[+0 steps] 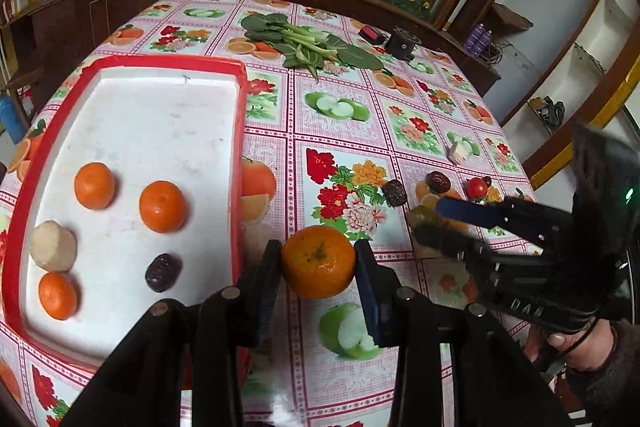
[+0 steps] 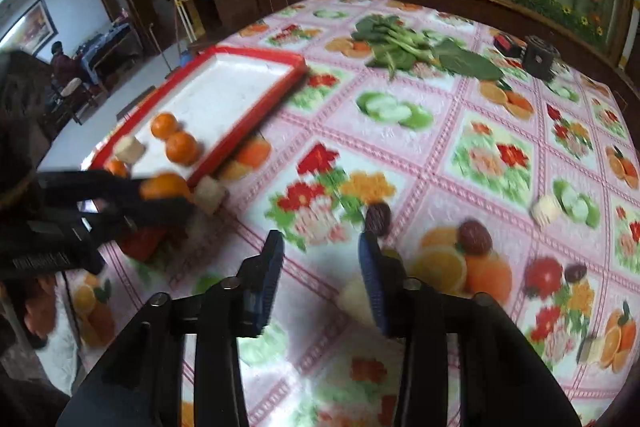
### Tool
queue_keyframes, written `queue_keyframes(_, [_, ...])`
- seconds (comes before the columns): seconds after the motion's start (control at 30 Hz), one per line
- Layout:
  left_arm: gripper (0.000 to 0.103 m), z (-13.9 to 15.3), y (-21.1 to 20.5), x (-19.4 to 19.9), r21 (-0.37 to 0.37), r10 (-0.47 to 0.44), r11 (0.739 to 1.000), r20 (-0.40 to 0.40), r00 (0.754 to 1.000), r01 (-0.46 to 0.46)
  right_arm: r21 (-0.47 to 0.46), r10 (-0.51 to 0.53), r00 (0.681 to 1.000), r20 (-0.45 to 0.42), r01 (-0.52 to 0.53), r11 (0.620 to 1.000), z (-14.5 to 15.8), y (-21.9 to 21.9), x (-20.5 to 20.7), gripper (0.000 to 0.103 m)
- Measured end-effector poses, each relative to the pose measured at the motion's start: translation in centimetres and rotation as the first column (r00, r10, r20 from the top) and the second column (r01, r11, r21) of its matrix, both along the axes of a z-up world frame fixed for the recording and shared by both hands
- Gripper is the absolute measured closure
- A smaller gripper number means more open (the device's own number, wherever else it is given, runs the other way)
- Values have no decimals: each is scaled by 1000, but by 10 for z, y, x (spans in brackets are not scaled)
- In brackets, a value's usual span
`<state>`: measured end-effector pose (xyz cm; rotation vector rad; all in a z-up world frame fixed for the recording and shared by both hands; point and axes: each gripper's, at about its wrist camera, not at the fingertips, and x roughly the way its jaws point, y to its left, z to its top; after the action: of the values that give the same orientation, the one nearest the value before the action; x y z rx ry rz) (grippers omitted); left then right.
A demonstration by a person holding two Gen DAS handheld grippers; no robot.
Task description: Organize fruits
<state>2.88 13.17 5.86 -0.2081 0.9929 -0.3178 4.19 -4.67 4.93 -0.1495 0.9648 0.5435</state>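
In the left wrist view my left gripper (image 1: pixel 318 259) is shut on a mandarin (image 1: pixel 318 261), held just above the tablecloth, right of the red-rimmed white tray (image 1: pixel 160 61). The tray holds three mandarins (image 1: pixel 163 206), a pale peeled lump (image 1: pixel 54 246) and a dark date (image 1: pixel 163 271). My right gripper (image 1: pixel 426 219) reaches in from the right, a greenish-yellow fruit (image 1: pixel 423 215) at its tips. In the blurred right wrist view the right gripper (image 2: pixel 324 267) is open over bare cloth, and the left gripper (image 2: pixel 168 193) carries the mandarin (image 2: pixel 164 187) by the tray (image 2: pixel 248 65).
Loose on the flowered cloth lie dates (image 1: pixel 395 193) (image 1: pixel 438 182), a cherry tomato (image 1: pixel 477 187) and a white chunk (image 1: pixel 459 151). Leafy greens (image 1: pixel 308 45) and a black device (image 1: pixel 403 45) sit at the far side. A pale cube (image 2: pixel 210 193) lies by the tray's corner.
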Motion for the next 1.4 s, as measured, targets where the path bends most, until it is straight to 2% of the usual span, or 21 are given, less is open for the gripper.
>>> queue_keyframes(0.03, [64, 0, 0, -1, -3, -5, 1000, -1, 1000, 5, -11, 9, 1000, -5, -9, 1000, -4, -1, -4, 45])
queue_keyframes(0.1, [64, -3, -1, -2, -21, -19, 1000, -13, 1000, 19, -73, 12, 1000, 23, -10, 997, -12, -2, -11, 44])
queue_keyframes(0.17, [64, -6, -5, -3, -25, -34, 999, -26, 999, 33, -88, -8, 999, 35, 11, 996, -17, -6, -11, 44])
queue_keyframes(0.27, [64, -11, -12, -6, -28, -52, 998, -40, 998, 51, -61, -63, 998, 29, 65, 996, -21, -20, -4, 43])
queue_keyframes(0.33, [64, -12, -16, -9, -29, -63, 998, -46, 997, 62, -35, -74, 997, -32, 73, 997, -29, -26, 0, 42])
queue_keyframes(0.4, [64, -15, -19, -11, -26, -73, 997, -52, 996, 72, -19, -75, 996, -48, 74, 997, -34, -28, -2, 43])
queue_keyframes(0.43, [64, -15, -20, -12, -27, -76, 997, -55, 996, 74, -17, -69, 997, -46, 68, 998, -36, -27, -3, 43])
queue_keyframes(0.57, [64, -20, -25, -13, -31, -77, 997, -71, 994, 75, -14, -90, 996, -27, 90, 996, -42, -24, -2, 63])
queue_keyframes(0.63, [64, -21, -26, -14, -33, -78, 997, -74, 994, 75, -32, -80, 996, -25, 80, 996, -41, -22, -3, 64])
queue_keyframes(0.83, [64, -17, -30, -17, -45, -88, 995, -60, 994, 85, -18, -65, 997, -40, 65, 998, -32, -27, -14, 64])
queue_keyframes(1.07, [64, -10, -25, -13, -60, -75, 996, -46, 996, 73, -6, -44, 999, -9, 44, 999, -12, -17, -11, 64])
queue_keyframes(1.23, [64, -2, -4, -5, -69, -37, 997, -30, 999, 35, -3, 0, 1000, 27, 0, 1000, 4, 13, 5, 64])
queue_keyframes(1.4, [64, 9, 33, 8, -45, 25, 999, -3, 1000, -25, -7, 64, 996, 70, -63, 998, 19, 58, 24, 64])
